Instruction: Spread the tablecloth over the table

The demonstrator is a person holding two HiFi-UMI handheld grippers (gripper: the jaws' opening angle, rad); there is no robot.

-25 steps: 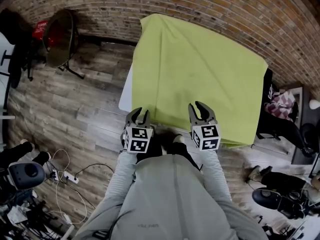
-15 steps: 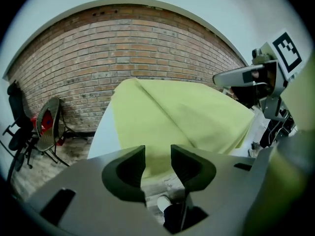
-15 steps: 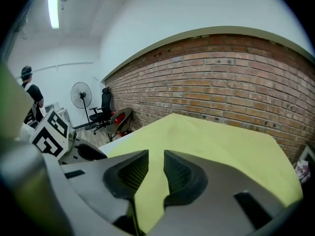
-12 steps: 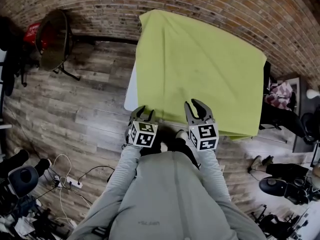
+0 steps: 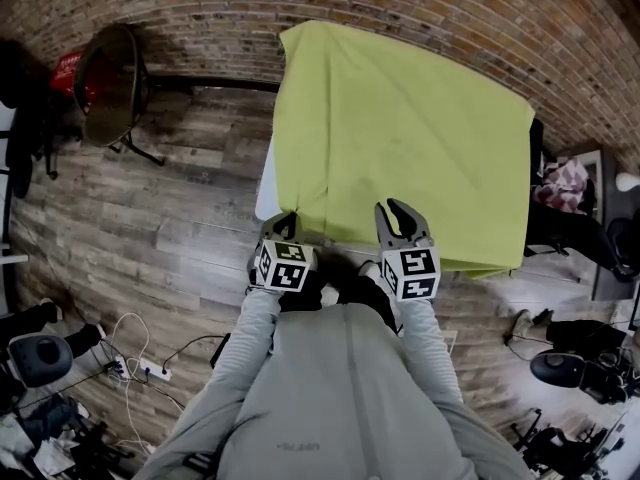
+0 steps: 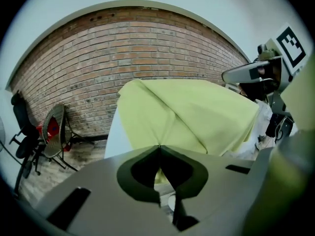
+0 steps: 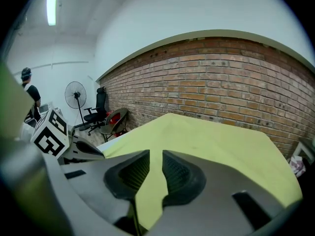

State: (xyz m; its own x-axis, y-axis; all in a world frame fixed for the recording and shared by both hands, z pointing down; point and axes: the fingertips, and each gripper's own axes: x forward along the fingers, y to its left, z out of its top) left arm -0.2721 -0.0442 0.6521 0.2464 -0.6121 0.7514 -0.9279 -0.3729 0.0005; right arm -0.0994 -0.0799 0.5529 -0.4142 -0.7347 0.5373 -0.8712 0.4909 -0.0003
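Yellow-green tablecloth (image 5: 400, 138) lying over white table (image 5: 263, 196), covering most of top — bare strip showing along table's left edge. Left gripper (image 5: 286, 218) sitting at table's near-left corner, jaws pinching shut on cloth hem, pleats fanning out from tips. Right gripper (image 5: 396, 210) hovering at table's near edge, jaws narrowly apart (just been closing), cloth showing in gap, pads not pressing. Cloth looking light, thin, limp — probably sliding easily; best gripping hem near table's corners, pulling evenly.
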